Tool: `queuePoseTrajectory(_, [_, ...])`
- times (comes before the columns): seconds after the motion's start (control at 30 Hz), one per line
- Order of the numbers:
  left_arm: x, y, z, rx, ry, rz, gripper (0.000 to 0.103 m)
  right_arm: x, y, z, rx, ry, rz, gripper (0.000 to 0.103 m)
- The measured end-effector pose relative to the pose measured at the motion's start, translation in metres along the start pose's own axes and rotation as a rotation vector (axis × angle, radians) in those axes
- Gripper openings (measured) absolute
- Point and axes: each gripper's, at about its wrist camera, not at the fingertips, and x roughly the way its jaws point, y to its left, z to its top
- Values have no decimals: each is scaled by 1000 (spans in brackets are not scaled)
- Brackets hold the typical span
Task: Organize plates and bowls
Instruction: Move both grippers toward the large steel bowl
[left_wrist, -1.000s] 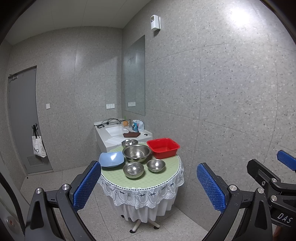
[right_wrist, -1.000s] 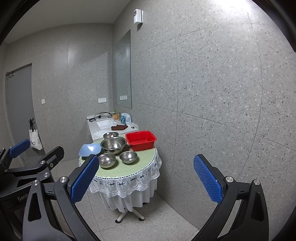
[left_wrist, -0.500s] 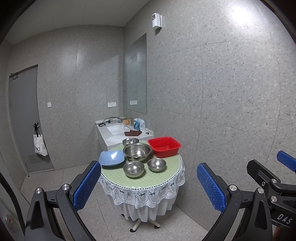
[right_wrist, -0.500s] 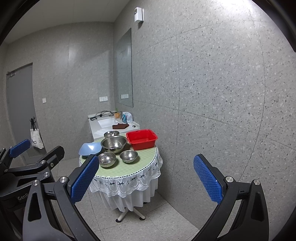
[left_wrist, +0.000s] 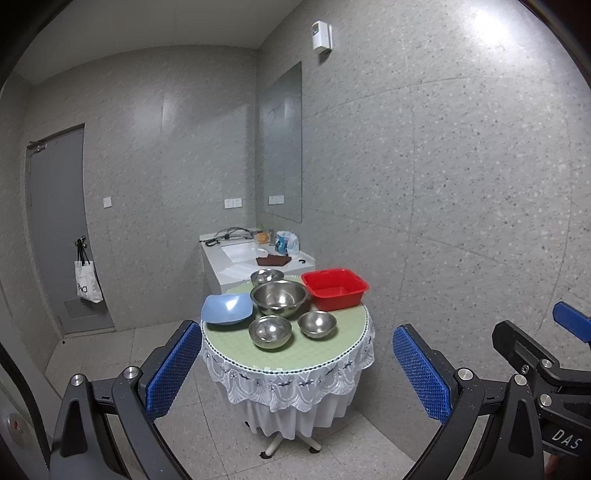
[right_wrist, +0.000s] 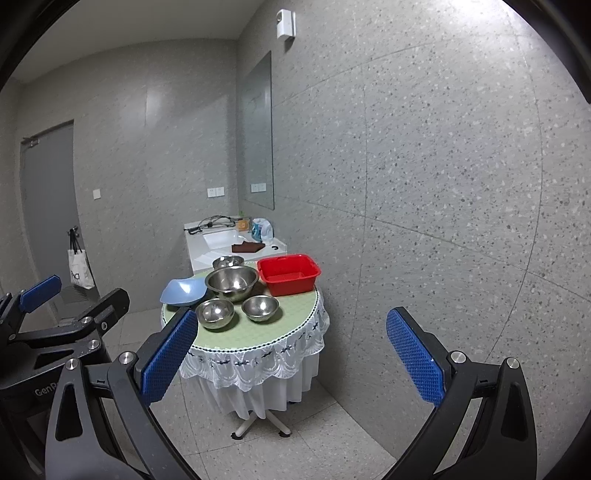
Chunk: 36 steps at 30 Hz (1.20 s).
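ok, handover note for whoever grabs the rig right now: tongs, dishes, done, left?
Left tongs: open, empty, held back from the round table.
Right tongs: open, empty, also short of the table.
On the table: large steel bowl in the middle, two small steel bowls in front of it, another steel bowl behind it, blue dish at the left edge, red basin at the right, apparently empty.
Done: nothing; every dish sits apart, none stacked.
Left: close in and gather the bowls and dish, probably nesting them or loading the basin.
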Motion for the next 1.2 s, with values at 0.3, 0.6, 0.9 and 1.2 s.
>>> queuePoseTrajectory(0.3, [65, 18, 10, -3, 60, 2, 102, 56, 20, 0, 6, 50, 19, 103])
queuePoseTrajectory(0.6, [192, 95, 56, 17, 104, -19, 102, 155, 74, 21, 45, 98, -2, 103])
queuePoseTrajectory(0.9, [348, 171, 95, 15, 205, -56, 102, 277, 123, 34, 96, 216, 10, 103])
queuePoseTrajectory(1.2, [543, 183, 113, 41, 391, -130, 102, 442, 127, 13, 234, 405, 31, 103])
